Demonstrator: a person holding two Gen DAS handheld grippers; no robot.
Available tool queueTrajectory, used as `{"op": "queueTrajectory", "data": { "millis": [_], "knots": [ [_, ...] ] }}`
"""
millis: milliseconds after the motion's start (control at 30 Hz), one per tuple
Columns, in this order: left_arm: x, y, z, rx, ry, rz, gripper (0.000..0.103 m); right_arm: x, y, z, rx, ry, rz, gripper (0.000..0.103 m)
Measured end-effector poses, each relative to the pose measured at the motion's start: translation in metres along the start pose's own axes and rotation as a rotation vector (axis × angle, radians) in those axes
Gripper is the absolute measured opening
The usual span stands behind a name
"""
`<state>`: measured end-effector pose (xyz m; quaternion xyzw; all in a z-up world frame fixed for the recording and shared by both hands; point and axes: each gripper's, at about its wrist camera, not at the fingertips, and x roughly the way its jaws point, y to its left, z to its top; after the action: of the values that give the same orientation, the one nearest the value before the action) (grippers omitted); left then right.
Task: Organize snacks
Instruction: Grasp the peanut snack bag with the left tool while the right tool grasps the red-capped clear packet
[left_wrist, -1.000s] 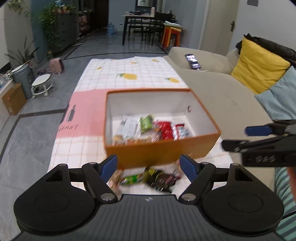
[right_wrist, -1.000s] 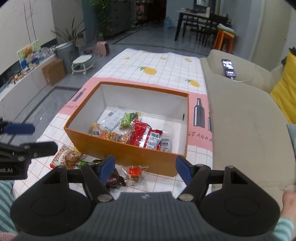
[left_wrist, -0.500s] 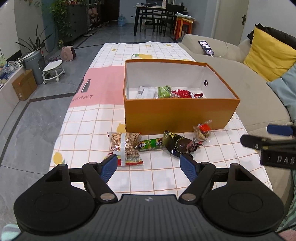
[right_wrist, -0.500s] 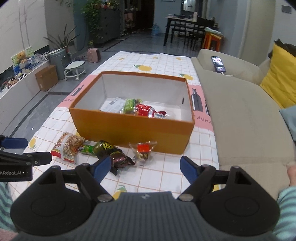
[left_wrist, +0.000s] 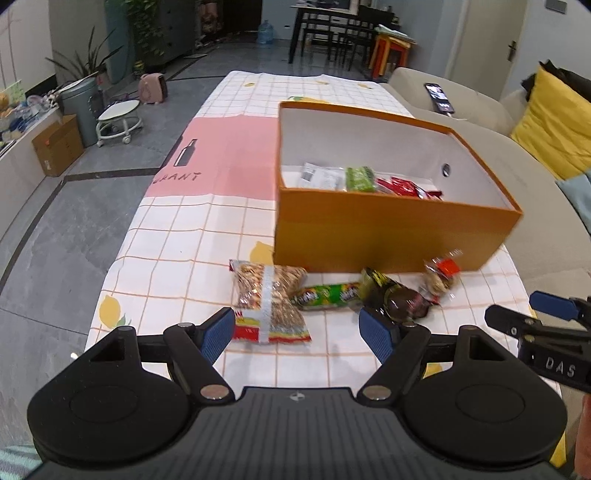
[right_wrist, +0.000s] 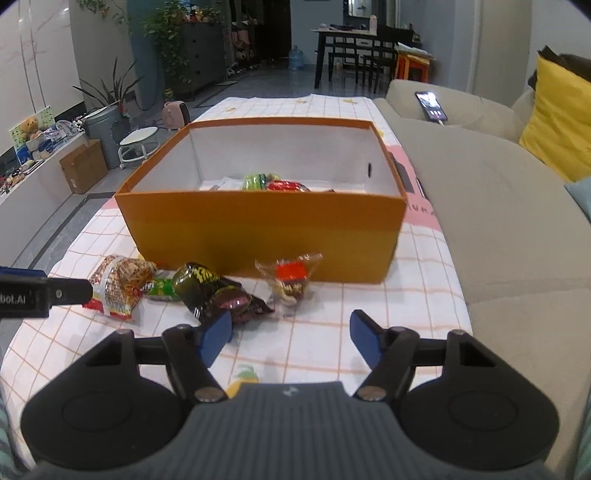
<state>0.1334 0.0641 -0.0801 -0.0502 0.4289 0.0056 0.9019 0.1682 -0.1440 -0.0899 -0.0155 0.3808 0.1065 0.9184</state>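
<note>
Snack packets lying in front of the box

We are holding the left claw (left_wrist: 297, 334) spread and empty; the right claw (right_wrist: 290, 339) is closing, empty. Four crinkly packets (right_wrist: 221, 295) are lying on the checked surface (left_wrist: 177, 236) beside the orange cardboard box (right_wrist: 266, 236).

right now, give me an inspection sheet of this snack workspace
surface: checked tablecloth over the table.
job's things: orange box holds some snacks; peanut bag, green pack, dark pack, clear red-label pack lie in front.
clutter: nothing seen.
grippers: left gripper open, empty; right gripper closing, nothing between the jaws.
cables: nothing seen.
surroundings: sofa, phone, yellow cushion.
</note>
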Motion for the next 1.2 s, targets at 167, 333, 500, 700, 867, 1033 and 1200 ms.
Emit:
{"op": "queueTrajectory", "data": {
  "millis": [167,333,500,700,867,1033,1200],
  "knots": [
    [0.02,0.005,0.012,-0.023,0.023,0.022,0.088,0.021,0.004,0.006,-0.03,0.0,0.0,0.066],
    [0.042,0.008,0.017,-0.027,0.044,0.038,0.088,0.046,0.002,0.012,-0.024,0.021,-0.001,0.062],
    [0.057,0.013,0.014,-0.028,0.042,0.06,0.087,0.071,-0.004,0.015,0.0,0.045,-0.006,0.059],
    [0.076,0.018,0.015,-0.029,0.086,0.068,0.086,0.097,-0.007,0.018,0.013,0.077,0.002,0.054],
    [0.086,0.018,0.015,-0.027,0.102,0.063,0.082,0.106,-0.004,0.018,-0.008,0.082,0.007,0.048],
    [0.092,0.017,0.011,-0.025,0.128,0.065,0.074,0.111,-0.002,0.016,-0.025,0.09,0.004,0.039],
    [0.093,0.017,0.009,-0.026,0.129,0.062,0.064,0.111,-0.002,0.014,-0.034,0.085,0.004,0.037]
  ]
}}
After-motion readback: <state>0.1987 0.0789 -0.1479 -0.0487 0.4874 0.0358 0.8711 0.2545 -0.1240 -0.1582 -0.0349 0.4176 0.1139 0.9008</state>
